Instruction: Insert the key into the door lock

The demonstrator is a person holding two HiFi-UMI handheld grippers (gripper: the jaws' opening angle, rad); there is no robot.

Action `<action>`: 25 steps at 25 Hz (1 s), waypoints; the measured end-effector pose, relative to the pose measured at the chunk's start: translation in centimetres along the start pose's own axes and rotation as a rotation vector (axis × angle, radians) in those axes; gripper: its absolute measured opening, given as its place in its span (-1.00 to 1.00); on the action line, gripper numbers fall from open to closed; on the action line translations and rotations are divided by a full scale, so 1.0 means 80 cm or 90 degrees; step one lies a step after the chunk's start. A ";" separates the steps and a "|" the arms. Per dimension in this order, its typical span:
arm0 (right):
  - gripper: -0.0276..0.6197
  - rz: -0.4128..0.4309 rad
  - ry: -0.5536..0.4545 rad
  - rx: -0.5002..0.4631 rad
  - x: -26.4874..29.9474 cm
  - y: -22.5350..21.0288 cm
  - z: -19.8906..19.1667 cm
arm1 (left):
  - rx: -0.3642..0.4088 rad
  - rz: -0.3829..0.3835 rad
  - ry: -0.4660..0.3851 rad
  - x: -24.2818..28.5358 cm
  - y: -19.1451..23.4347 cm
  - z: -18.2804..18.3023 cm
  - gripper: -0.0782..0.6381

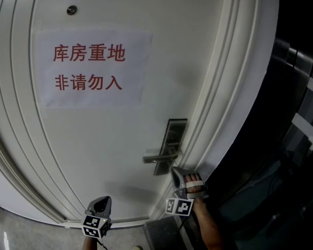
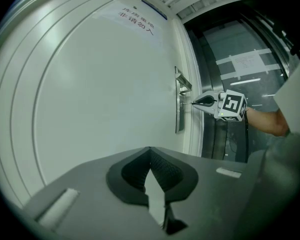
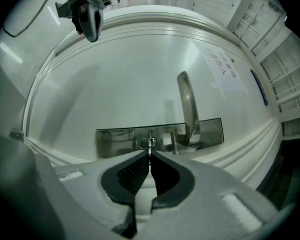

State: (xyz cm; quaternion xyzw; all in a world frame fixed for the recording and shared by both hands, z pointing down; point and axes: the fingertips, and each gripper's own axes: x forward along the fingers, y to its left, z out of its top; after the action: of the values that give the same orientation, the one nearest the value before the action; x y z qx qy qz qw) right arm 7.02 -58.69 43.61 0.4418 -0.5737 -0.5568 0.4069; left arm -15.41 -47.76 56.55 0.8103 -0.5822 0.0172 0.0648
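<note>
A white door carries a metal lock plate [image 1: 173, 134] with a lever handle [image 1: 157, 158]. My right gripper [image 1: 176, 172] points level at the plate from just below the handle and is shut on a small metal key [image 3: 150, 145]. The key's tip meets the oval keyhole [image 3: 144, 143]; how deep it sits I cannot tell. In the left gripper view the key [image 2: 187, 103] spans the short gap between the right gripper [image 2: 199, 102] and the plate [image 2: 179, 115]. My left gripper [image 1: 101, 202] hangs low in front of the door, well left of the lock, shut and holding nothing.
A paper sign [image 1: 91, 69] with red characters is taped to the upper door, and a peephole [image 1: 71, 10] sits above it. Moulded white door frame [image 1: 224, 113] runs right of the lock. Beyond it is a dark glass wall [image 1: 297, 119].
</note>
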 end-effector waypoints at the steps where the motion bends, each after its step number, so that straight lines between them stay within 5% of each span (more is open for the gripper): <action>1: -0.89 0.000 0.004 -0.005 0.000 0.000 -0.001 | 0.000 0.000 0.000 0.000 0.000 0.000 -0.77; 25: -0.88 0.002 0.015 0.003 0.016 -0.002 0.004 | -0.002 0.009 -0.001 -0.003 0.012 -0.001 -0.77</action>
State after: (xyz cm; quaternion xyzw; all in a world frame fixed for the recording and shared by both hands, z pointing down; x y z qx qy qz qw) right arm 6.34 -59.83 43.41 0.4487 -0.5707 -0.5494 0.4135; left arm -16.37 -47.81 56.67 0.8060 -0.5881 0.0159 0.0653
